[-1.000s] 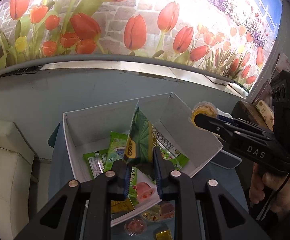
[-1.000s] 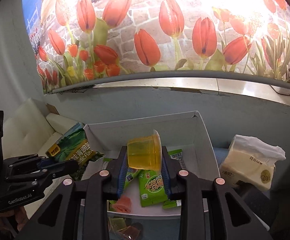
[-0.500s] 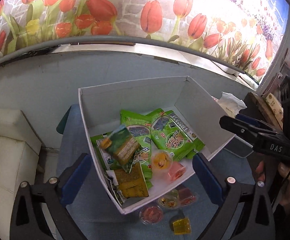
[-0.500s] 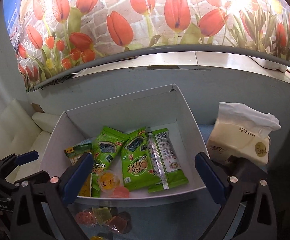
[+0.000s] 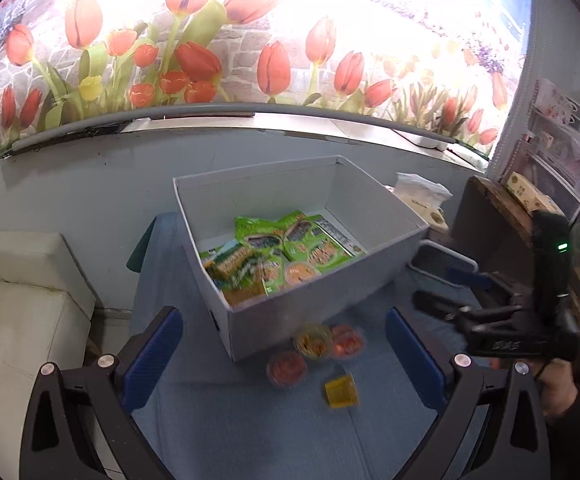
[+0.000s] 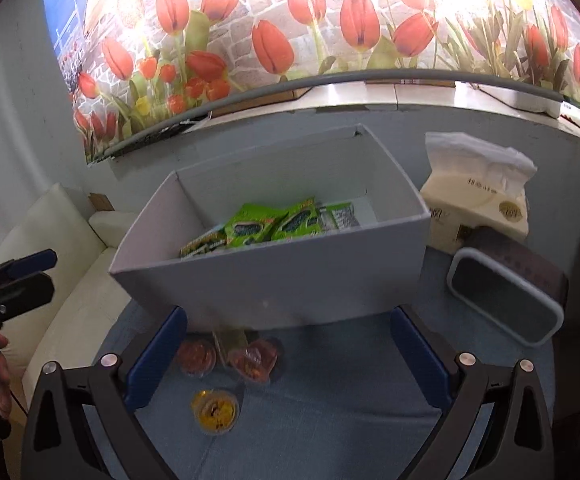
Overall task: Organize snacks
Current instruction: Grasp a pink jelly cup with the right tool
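Observation:
A white box (image 5: 310, 308) (image 6: 273, 296) stands on the blue table and holds several green snack packets (image 5: 290, 240) (image 6: 265, 228) and an orange jelly cup (image 5: 300, 272). Several jelly cups lie on the table in front of it: red ones (image 5: 285, 368) (image 6: 197, 356) and a yellow one (image 5: 341, 391) (image 6: 214, 410). My left gripper (image 5: 285, 360) is open and empty, back from the box above the loose cups. My right gripper (image 6: 285, 360) is open and empty, also in front of the box; it shows at the right of the left wrist view (image 5: 446, 292).
A tissue pack (image 6: 478, 196) sits right of the box. A dark lidded container (image 6: 506, 300) lies on its side near it. A white sofa (image 5: 17, 320) is to the left. A shelf with clutter (image 5: 550, 168) stands at the far right.
Both grippers opened and dropped the green packet and the yellow jelly cup into the box, then pulled back and lower toward the loose cups on the table.

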Available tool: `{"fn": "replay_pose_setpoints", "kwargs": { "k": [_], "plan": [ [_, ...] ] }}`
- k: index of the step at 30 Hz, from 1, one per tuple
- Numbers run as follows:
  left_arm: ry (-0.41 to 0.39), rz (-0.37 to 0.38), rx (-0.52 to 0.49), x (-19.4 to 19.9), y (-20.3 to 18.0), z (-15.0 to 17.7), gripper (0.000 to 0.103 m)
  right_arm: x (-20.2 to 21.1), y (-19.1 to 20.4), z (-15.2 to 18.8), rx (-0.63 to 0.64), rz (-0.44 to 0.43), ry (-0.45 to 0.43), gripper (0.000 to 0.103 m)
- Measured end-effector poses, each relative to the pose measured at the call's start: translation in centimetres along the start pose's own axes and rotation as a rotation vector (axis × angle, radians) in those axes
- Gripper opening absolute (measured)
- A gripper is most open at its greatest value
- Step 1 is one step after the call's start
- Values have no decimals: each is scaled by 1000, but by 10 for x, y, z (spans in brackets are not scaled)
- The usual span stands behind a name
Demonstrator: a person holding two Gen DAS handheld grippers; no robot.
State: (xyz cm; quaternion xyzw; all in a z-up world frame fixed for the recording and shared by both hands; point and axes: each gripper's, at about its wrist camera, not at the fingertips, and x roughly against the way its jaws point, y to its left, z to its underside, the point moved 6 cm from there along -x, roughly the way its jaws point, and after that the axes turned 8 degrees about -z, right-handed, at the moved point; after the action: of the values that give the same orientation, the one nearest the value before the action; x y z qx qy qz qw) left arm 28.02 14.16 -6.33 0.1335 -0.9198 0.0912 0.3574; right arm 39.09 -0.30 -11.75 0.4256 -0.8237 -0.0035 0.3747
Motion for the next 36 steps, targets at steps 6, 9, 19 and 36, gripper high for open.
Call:
{"fn": "replay_pose_setpoints", "kwargs": {
  "k": [6, 9, 19, 36],
  "plan": [
    [1, 62, 36, 36, -15, 63, 103, -39, 12, 48, 43, -39, 85, 103],
    [19, 74, 66, 52, -17, 100, 103, -59, 12, 57, 64, -28, 109, 100],
    [85, 80, 147, 69, -15, 164, 103, -93, 11, 58, 57, -36, 141, 83],
    [79, 92, 153, 67, -14, 160, 103, -102, 26, 62, 160, -88, 191, 50]
  ]
}}
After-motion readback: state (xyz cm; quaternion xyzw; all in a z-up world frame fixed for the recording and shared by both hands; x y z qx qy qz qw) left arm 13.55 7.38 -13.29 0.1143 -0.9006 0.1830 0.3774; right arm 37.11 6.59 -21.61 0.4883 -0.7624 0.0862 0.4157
